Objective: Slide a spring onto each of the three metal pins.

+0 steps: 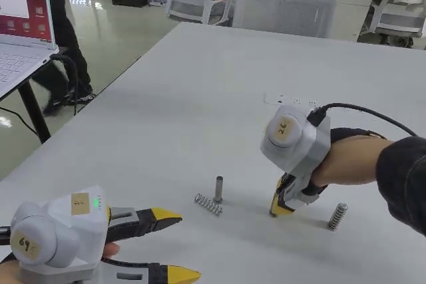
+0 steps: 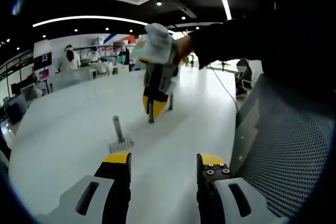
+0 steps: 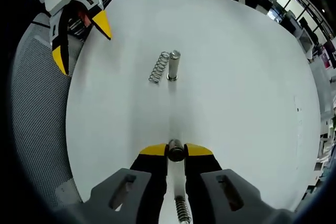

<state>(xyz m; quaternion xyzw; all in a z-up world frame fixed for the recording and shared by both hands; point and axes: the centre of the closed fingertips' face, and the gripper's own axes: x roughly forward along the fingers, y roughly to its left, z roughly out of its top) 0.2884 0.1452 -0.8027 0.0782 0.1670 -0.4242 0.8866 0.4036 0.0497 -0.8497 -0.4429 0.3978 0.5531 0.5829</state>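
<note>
- Right tool [image 1: 278,209] points steeply down at the white desk [image 1: 200,98], its yellow-tipped jaws pressed together on a metal pin [image 3: 176,150] that stands on end between the tips.
- Behind those tips, under the tool's body, a loose spring [image 3: 181,208] lies on the desk. In the head view it rests just off the tool's outer side.
- Ahead of these jaws and well apart from them, a second pin [image 3: 173,65] stands upright, with another spring [image 3: 157,67] lying flat just beside its base.
- Left tool [image 2: 164,159] sits low over the near edge of the desk with its jaws spread wide.
- Ahead of its left jaw are the second pin and the flat spring. The right tool is farther ahead.
</note>
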